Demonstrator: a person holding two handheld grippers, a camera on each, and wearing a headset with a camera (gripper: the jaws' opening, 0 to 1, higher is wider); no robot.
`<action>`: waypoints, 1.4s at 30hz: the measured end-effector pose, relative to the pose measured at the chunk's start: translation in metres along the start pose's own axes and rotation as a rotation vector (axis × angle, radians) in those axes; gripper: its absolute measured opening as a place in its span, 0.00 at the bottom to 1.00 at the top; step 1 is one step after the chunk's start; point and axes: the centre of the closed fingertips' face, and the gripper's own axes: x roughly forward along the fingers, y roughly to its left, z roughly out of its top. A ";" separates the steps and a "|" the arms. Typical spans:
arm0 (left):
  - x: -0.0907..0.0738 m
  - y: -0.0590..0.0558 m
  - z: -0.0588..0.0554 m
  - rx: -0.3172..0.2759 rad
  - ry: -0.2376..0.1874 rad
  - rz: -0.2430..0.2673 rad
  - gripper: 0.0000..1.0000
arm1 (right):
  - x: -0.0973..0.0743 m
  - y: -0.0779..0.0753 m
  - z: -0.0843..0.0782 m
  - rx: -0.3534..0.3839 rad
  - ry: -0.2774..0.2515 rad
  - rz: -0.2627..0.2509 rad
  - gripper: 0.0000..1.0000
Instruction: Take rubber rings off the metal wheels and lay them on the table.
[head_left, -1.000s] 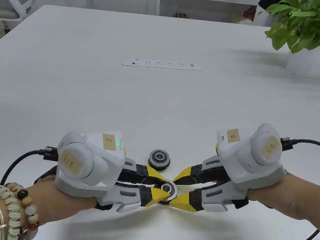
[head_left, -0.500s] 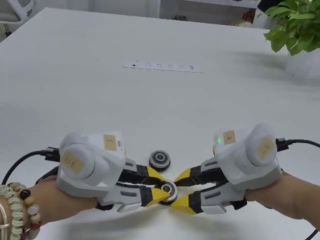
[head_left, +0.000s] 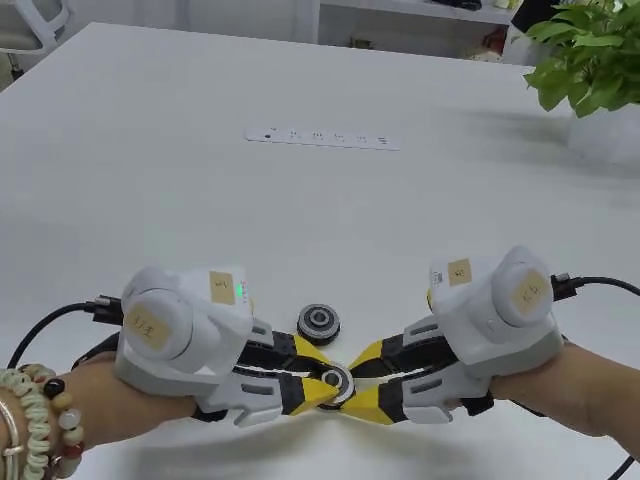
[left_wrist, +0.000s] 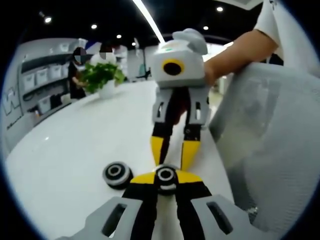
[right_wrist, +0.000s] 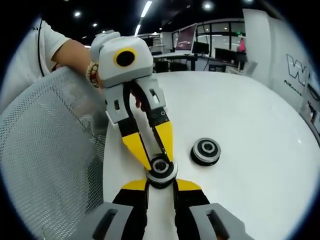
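Observation:
A small metal wheel with a black rubber ring (head_left: 335, 379) is held just above the white table (head_left: 300, 230), near its front edge. My left gripper (head_left: 318, 385) comes in from the left and my right gripper (head_left: 352, 386) from the right. Both sets of yellow jaws are shut on this wheel from opposite sides. The left gripper view has the wheel (left_wrist: 165, 174) between its own jaws, with the right gripper (left_wrist: 172, 159) opposite. A second wheel with its ring (head_left: 318, 322) lies flat on the table just behind, and it also appears in the right gripper view (right_wrist: 206, 151).
A white power strip (head_left: 322, 138) lies across the middle of the table. A potted plant (head_left: 590, 55) stands at the far right corner. Cables trail from both grippers. A mesh chair (right_wrist: 45, 150) stands close to the table's near edge.
The head camera has tilted a little. Both grippers stay clamped on the same wheel, the right one drawn slightly inward. The second wheel has not moved.

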 end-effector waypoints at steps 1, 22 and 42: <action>0.000 0.000 0.000 0.000 0.000 0.000 0.13 | -0.001 0.000 -0.001 -0.001 0.003 0.001 0.15; 0.000 0.001 0.000 0.003 0.000 0.001 0.13 | 0.004 0.000 0.006 0.020 -0.042 0.007 0.23; -0.001 0.002 -0.001 0.000 0.002 0.005 0.13 | -0.003 0.000 -0.001 0.085 -0.035 0.024 0.09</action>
